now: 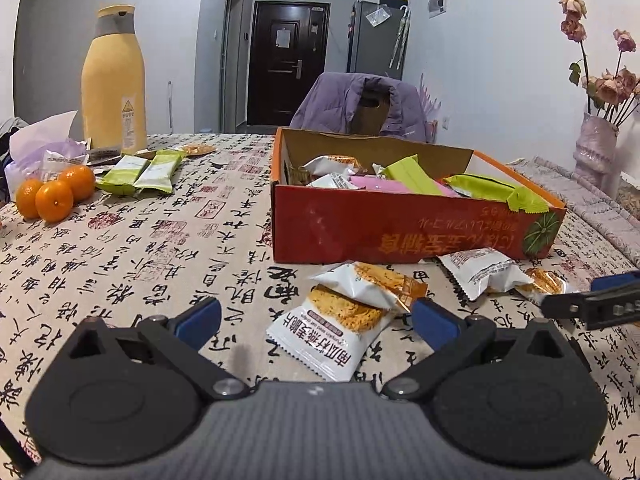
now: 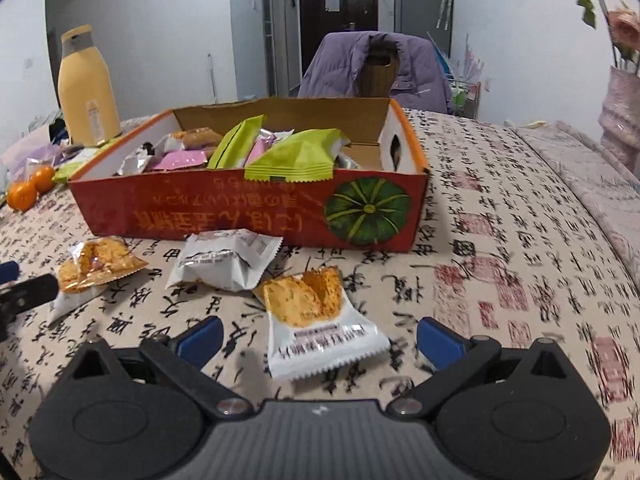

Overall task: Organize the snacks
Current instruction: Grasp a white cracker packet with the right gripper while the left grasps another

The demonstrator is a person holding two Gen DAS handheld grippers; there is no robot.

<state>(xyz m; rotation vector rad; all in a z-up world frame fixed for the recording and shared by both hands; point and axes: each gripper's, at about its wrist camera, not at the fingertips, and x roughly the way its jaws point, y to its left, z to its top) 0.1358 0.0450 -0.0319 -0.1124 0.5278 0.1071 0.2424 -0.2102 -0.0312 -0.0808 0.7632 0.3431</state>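
The red pumpkin-print carton (image 2: 248, 216) sits on the desk (image 2: 500, 264), already part-filled with green, pink and silver snack packets. Four crisp packets lie loose on the desk just in front of the carton's near wall.

The right claw (image 2: 318, 338) is spread wide, empty, low over the desk. One pumpkin-crisp packet (image 2: 316, 320) lies directly ahead of it, between its blue pads (image 2: 202, 336) in line though a little beyond them. Its long axis runs roughly toward the carton, white end nearest the claw, so the pads would close across its width.

The left claw (image 1: 316, 322) is also spread and empty, facing a stacked pair of crisp packets (image 1: 352, 308) in front of the carton's near-left part. Their long axes slant somewhat off its line.

Each claw looks about equally near its own packet; the right packet seems the better aligned for a straight advance.
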